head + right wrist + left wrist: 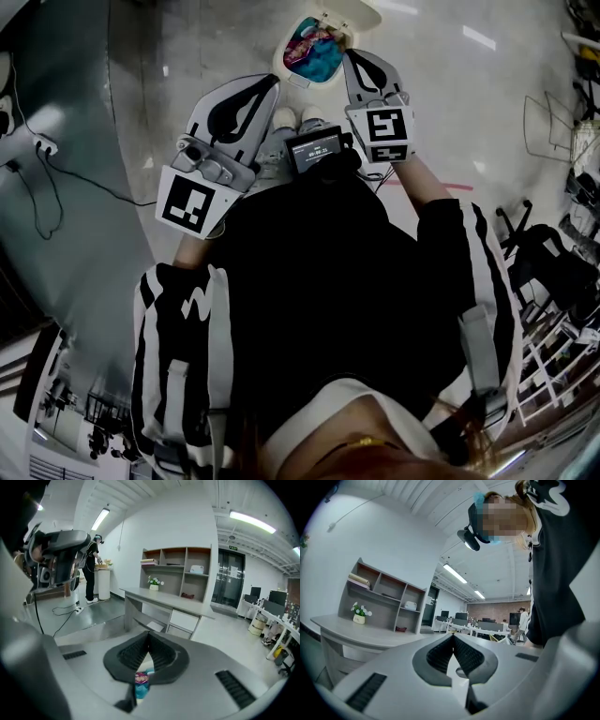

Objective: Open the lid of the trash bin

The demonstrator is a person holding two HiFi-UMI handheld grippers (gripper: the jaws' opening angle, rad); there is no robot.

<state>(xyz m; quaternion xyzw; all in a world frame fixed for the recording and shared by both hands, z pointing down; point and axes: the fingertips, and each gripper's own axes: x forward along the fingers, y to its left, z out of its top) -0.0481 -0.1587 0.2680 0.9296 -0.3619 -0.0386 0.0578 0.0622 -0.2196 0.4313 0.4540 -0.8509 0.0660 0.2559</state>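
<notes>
Nearest to the camera, the person in a black top with white stripes (309,281) is standing and holding both tools low in front of the body. The left gripper (268,88) is pointing forward with its dark ribbed jaws pressing together at the tips, and nothing is sitting between them; its own view is looking up into the office, not at the bin. The right gripper (352,62) is being held a little further forward. Its jaws are also meeting at the tips with nothing clamped, and blue and pink waste (139,679) is showing through the small gap under them. Just beyond the white shoes (298,118), the round cream-white plastic trash bin (280,62) is standing on the pale glossy floor (450,94), right beside the right gripper's tip; I cannot tell if they are touching. Its lid (361,13) is appearing tipped up at the far side, leaving the waste exposed inside. In my judgement the opening step is looking finished or almost finished. The next move is probably calling only for drawing the right gripper away gently, without knocking the lid shut.
</notes>
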